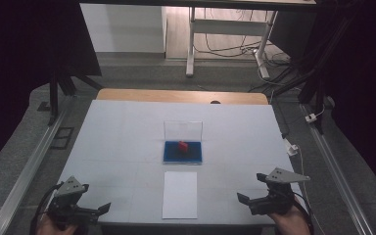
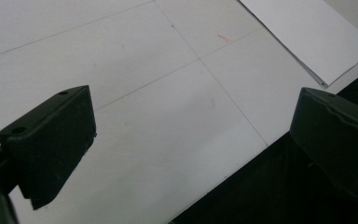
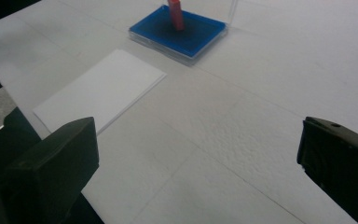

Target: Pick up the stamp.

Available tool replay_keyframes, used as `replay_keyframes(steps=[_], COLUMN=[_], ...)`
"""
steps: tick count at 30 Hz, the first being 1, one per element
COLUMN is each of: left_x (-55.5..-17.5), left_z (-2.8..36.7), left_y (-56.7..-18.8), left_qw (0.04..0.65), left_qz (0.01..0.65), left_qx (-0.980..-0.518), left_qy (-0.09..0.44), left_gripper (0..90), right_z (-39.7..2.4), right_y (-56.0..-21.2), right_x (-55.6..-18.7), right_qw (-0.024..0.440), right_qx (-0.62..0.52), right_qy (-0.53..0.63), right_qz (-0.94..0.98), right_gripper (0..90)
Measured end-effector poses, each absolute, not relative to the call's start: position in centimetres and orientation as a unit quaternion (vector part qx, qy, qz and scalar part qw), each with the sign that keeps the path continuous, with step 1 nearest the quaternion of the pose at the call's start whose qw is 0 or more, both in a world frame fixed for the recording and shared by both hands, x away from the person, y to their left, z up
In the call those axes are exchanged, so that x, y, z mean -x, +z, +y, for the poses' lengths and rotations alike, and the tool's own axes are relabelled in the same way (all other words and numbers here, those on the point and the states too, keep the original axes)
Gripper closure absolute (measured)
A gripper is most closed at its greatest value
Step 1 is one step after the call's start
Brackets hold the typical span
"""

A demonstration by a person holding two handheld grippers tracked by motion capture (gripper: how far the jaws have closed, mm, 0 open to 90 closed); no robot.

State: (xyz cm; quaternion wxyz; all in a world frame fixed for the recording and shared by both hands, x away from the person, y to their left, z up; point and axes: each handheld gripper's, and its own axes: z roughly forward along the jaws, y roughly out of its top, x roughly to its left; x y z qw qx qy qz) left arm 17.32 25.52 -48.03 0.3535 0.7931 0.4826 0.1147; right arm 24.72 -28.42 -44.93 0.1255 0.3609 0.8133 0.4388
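A blue ink pad [image 1: 183, 152] lies in a clear case at the table's middle, its lid [image 1: 183, 130] standing upright behind it. A small red stamp [image 1: 182, 146] stands on the pad; the right gripper view has the pad [image 3: 196, 37] and the stamp [image 3: 175, 14] at its top. In front of the pad lies a white sheet of paper [image 1: 179, 194] [image 3: 100, 93] [image 2: 307, 32]. My left gripper [image 1: 98, 211] [image 2: 193, 135] hovers open at the front left corner over bare table. My right gripper [image 1: 251, 188] [image 3: 196, 158] is open at the front right, nothing between its jaws.
The white table [image 1: 127, 147] has a wooden strip along its far edge [image 1: 181, 95]. Metal rails [image 1: 29, 166] run along both sides on the floor. A white desk frame with cables [image 1: 225, 39] stands beyond the table. The table's front edge [image 2: 242, 163] passes under my left gripper.
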Motion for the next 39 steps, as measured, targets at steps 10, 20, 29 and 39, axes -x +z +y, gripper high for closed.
replay_keyframes(steps=[10,20,29,39], left_x=[-17.4,-17.4,-17.4,-17.5], left_z=[25.5,25.6,25.6,25.5], left_y=[-48.0,-48.0,-48.1,-48.1], left_qw=[0.352,0.355,0.354,0.353], left_qz=[0.483,0.485,0.485,0.485], left_qx=[-0.793,-0.791,-0.792,-0.792], left_qy=[0.115,0.112,0.112,0.11], left_gripper=[0.7,0.6,0.5,0.6], right_z=[-27.1,-25.3,-23.5,-21.8], right_y=[-45.1,-45.3,-45.5,-45.9], right_x=[-25.4,-26.5,-27.8,-29.3], right_qw=[0.1,0.077,0.094,0.086], right_qx=[-0.341,-0.34,-0.327,-0.323], right_qy=[0.457,0.457,0.429,0.431], right_qz=[0.815,0.818,0.837,0.838], right_gripper=[0.0,0.0,0.0,0.0])
